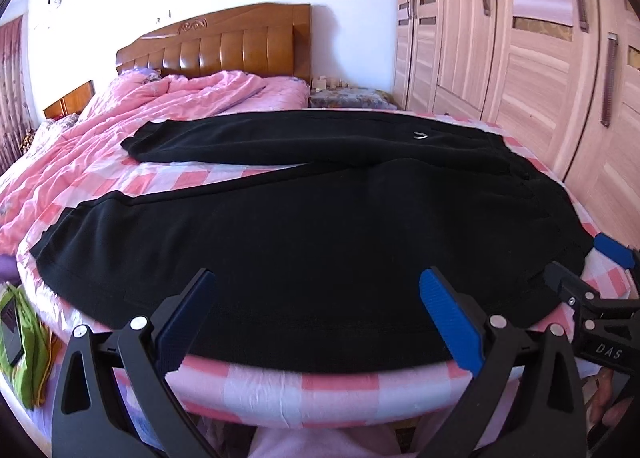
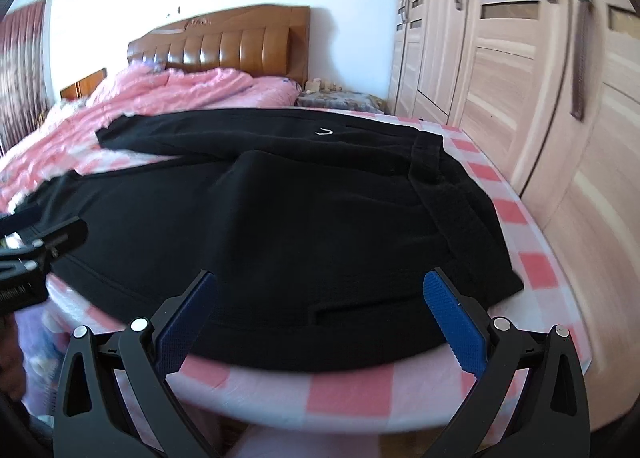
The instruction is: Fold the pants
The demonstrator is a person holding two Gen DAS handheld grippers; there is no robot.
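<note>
Black pants lie spread flat on the pink checked bed sheet, legs to the left, waistband to the right, with a small white logo. My left gripper is open over the near leg's edge, holding nothing. My right gripper is open over the near hip and waistband of the pants. It shows at the right edge of the left wrist view. The left gripper shows at the left edge of the right wrist view.
A crumpled pink quilt covers the far left of the bed below a wooden headboard. A tall wardrobe stands along the right. A nightstand is beside the headboard. A green bag lies on the floor, left.
</note>
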